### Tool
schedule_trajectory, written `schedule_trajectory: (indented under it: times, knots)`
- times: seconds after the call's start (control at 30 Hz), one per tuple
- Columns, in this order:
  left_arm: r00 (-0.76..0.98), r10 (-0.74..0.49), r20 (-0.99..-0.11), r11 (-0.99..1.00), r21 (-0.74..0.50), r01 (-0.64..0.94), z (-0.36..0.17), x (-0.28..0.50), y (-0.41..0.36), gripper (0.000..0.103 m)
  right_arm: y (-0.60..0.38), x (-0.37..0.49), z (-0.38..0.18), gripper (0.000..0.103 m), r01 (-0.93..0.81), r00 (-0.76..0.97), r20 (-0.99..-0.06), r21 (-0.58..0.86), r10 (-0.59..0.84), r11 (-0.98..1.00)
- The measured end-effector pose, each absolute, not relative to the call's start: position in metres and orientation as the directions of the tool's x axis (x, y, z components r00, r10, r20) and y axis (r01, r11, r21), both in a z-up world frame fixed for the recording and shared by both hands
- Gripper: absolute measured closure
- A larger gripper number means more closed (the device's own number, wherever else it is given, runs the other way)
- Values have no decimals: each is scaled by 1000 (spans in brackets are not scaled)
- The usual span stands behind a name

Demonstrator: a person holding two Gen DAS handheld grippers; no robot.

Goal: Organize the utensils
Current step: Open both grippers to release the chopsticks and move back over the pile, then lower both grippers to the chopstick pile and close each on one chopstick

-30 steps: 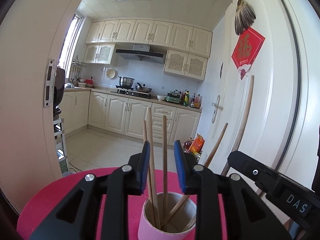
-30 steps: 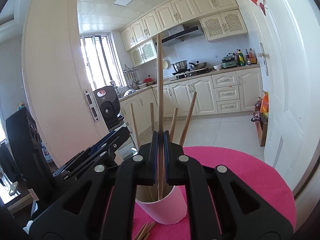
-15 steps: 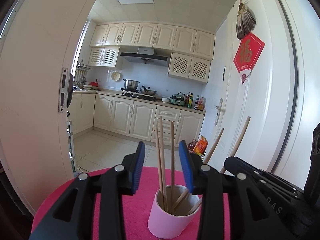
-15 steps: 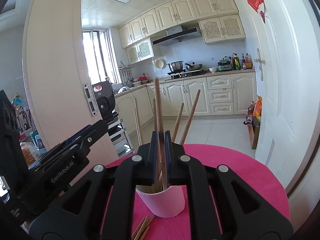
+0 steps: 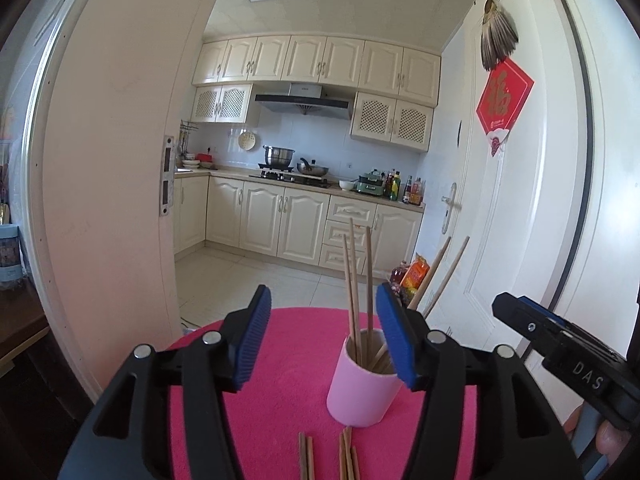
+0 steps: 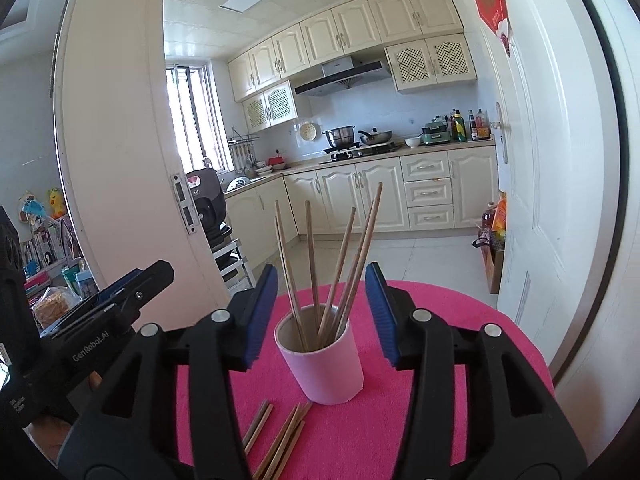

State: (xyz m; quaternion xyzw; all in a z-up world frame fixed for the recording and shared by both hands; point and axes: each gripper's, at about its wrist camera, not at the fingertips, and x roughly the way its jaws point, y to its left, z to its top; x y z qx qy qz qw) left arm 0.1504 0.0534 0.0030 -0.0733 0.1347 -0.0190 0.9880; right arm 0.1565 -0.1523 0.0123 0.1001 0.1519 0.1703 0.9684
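Observation:
A pink cup (image 5: 362, 388) stands on the round pink table (image 5: 280, 360) and holds several wooden chopsticks (image 5: 358, 280) upright. It also shows in the right wrist view (image 6: 326, 364) with its chopsticks (image 6: 340, 256). More chopsticks lie flat on the table in front of the cup (image 6: 280, 436), and in the left wrist view (image 5: 326, 456). My left gripper (image 5: 324, 340) is open and empty, back from the cup. My right gripper (image 6: 320, 312) is open and empty, its jaws on either side of the cup's chopsticks.
The table edge drops off to a tiled kitchen floor (image 5: 240, 280). A white door (image 6: 532, 200) stands close on the right and a door edge (image 5: 120, 200) on the left. The right gripper shows at the right in the left wrist view (image 5: 560, 344).
My right gripper opened and let its chopstick go into the cup. Both grippers drew back from the cup and the left opened wider.

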Motion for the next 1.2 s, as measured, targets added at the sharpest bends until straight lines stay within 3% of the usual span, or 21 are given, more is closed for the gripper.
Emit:
schedule_trajectory:
  times: [0.1, 0.3, 0.47, 0.6, 0.8, 1.2]
  knots:
    - [932, -71, -356, 986, -164, 12, -6, 147, 63, 49, -151, 146, 3, 55, -291, 880, -313, 240, 358, 926]
    - [731, -144, -668, 986, -161, 46, -51, 161, 70, 49, -146, 138, -23, 53, -278, 816, -451, 241, 361, 930]
    - [606, -157, -780, 986, -162, 47, -87, 159, 71, 49, -135, 136, -48, 53, -290, 730, -565, 255, 385, 923]
    - [493, -166, -854, 986, -160, 54, -116, 160, 69, 69, -128, 134, -64, 53, -300, 675, -624, 256, 394, 919]
    - [404, -136, -905, 990, -138, 24, -148, 166, 69, 74, -121, 131, -75, 53, -311, 638, -655, 260, 404, 914]
    - [407, -98, -908, 995, -93, 32, -148, 166, 60, 74, -124, 136, -84, 52, -307, 613, -680, 264, 402, 914]
